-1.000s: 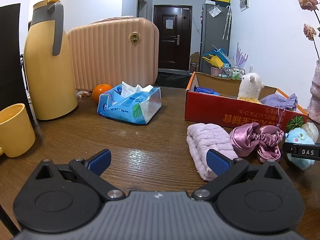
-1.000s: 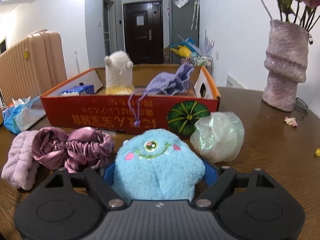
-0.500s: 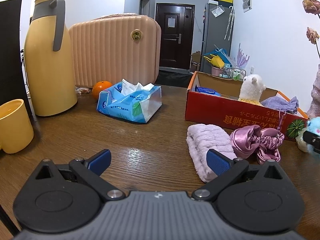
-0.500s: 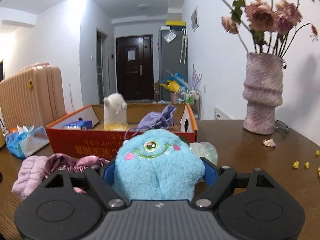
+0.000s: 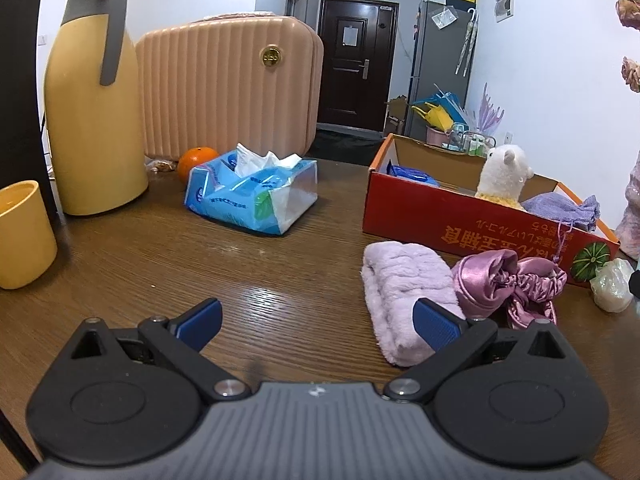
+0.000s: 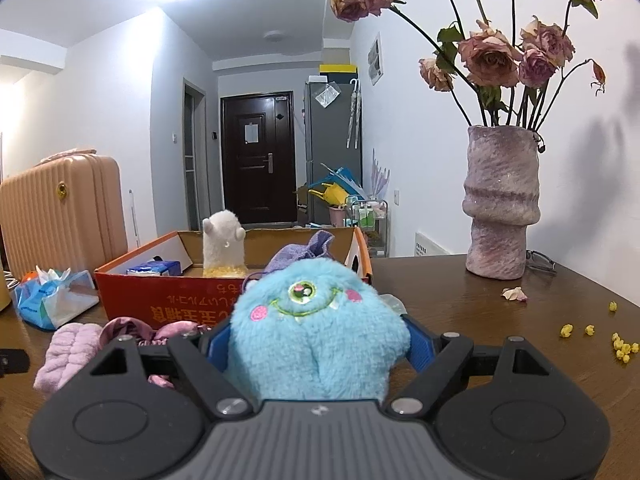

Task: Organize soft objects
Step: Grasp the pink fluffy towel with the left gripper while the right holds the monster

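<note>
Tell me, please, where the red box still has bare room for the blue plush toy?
Inside the red box, bare floor shows between the blue packet and white alpaca. The right end is crowded: the purple pouch fills it. The blue plush toy sits in the right hand-held gripper.

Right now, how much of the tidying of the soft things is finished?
Done: the white plush and the purple pouch sit inside the red box. In hand: the right gripper holds the blue monster plush in its jaws, before the box. Left: the pink towel and satin cap lie on the table. The left gripper is open, empty.
</note>
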Motion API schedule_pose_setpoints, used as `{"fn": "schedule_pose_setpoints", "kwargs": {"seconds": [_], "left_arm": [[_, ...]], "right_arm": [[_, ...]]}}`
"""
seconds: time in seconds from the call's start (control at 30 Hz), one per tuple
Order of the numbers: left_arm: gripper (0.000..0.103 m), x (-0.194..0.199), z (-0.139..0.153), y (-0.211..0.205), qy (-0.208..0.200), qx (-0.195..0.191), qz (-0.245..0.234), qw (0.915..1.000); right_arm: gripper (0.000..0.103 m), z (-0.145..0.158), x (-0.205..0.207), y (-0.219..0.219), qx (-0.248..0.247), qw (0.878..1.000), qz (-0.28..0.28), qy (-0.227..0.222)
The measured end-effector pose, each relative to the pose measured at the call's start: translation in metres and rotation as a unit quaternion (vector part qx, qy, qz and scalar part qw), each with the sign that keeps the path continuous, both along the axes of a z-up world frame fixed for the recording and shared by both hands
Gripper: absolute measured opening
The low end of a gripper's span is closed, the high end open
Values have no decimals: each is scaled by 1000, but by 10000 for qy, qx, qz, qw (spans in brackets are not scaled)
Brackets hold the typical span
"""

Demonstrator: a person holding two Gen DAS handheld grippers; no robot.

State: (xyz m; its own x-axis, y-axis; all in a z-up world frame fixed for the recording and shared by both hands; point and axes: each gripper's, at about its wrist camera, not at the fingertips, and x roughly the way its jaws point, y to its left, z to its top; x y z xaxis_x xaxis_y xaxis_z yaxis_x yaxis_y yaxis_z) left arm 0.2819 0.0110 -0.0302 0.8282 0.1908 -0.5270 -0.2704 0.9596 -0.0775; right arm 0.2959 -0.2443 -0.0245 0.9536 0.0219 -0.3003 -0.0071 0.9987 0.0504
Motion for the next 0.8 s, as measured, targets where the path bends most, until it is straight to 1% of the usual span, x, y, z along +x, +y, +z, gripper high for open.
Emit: {"fn": "schedule_pose_setpoints", "kwargs": {"seconds": [0.27, 0.43, 0.8], "left_arm": [[103, 12, -5, -16, 164, 32, -73, 9998], [103, 21, -10, -28, 333, 156, -121, 9993], [103, 26, -15, -27, 512, 123, -186, 9984]], "right_arm": [[82, 0, -2, 0, 36, 10000, -8, -41], [82, 0, -2, 1, 15, 10000, 39, -39], [82, 0, 0, 1, 14, 10000, 33, -21]]}}
